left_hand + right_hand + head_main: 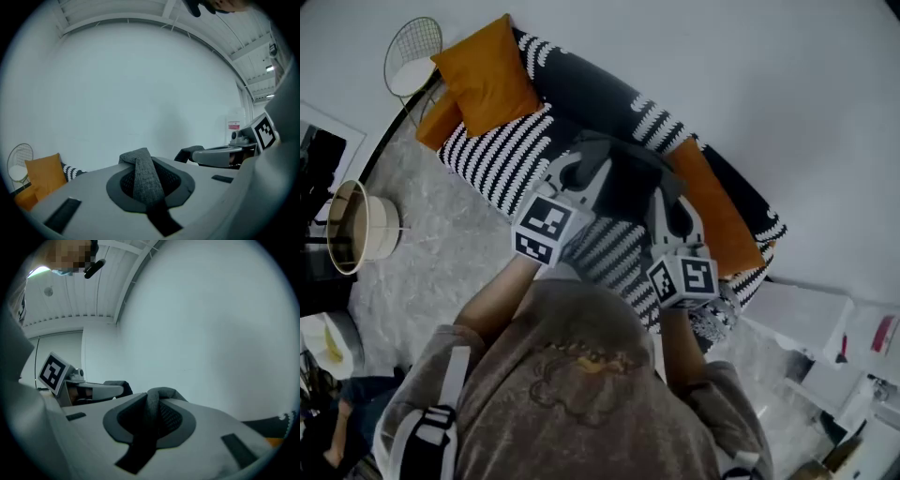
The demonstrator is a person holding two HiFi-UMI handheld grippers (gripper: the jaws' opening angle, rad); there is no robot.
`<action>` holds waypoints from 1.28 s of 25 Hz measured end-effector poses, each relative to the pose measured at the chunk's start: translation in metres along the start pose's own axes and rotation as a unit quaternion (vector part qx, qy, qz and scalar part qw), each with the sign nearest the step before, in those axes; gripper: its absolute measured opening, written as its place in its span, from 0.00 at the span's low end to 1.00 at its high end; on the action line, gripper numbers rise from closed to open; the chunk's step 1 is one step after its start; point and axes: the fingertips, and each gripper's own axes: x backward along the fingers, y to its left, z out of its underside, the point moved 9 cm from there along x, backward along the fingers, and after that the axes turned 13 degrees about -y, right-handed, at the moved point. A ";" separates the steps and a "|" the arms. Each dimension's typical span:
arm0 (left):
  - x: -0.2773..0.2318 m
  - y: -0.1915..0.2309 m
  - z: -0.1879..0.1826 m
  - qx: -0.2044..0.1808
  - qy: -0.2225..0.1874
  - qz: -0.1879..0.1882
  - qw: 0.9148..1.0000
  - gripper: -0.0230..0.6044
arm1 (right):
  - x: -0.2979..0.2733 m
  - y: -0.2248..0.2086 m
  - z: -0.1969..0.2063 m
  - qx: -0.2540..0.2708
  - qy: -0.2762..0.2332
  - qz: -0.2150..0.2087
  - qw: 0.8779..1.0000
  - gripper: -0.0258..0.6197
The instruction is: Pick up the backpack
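Grey woven cloth is what both my tools have hold of: the two shoulder straps of the backpack. My left tool is clamped tight on the lighter strap, which loops up over the tips and runs back between the pads. My right tool is closed the same way on the darker strap, with a fold of it bunched at the tip. Each gripper view shows the other tool close alongside, level with it and gripping its own strap.

From the head view the dark backpack hangs between the two tools over the middle of the sofa, in front of its back. I cannot tell whether its bottom touches the seat.

The sofa is black with white stripes. One orange cushion leans at its left end, with a second orange one just below it at that corner. A long orange cushion lies toward the right end, just beside my right tool.

Past the sofa's left end stands a round white wire piece. A pale round drum-shaped thing sits on the grey mottled floor, well apart from the sofa's front edge. Plain white wall runs behind the sofa.
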 end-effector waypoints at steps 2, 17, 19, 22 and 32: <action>0.005 -0.003 -0.005 0.001 -0.002 -0.009 1.000 0.08 | 0.004 0.001 -0.004 0.000 -0.002 -0.009 1.000 0.13; 0.132 -0.052 0.004 0.018 0.016 0.028 0.999 0.08 | 0.100 0.078 0.012 -0.022 -0.016 0.020 0.999 0.13; 0.152 -0.059 0.003 0.016 0.012 0.039 0.999 0.08 | 0.117 0.092 0.013 -0.026 -0.019 0.027 0.999 0.13; 0.182 -0.065 0.000 0.011 0.004 0.054 0.998 0.08 | 0.141 0.118 0.013 -0.025 -0.027 0.034 0.999 0.13; 0.266 -0.089 -0.012 0.006 -0.006 0.056 0.998 0.08 | 0.211 0.188 0.008 -0.020 -0.035 0.030 0.999 0.13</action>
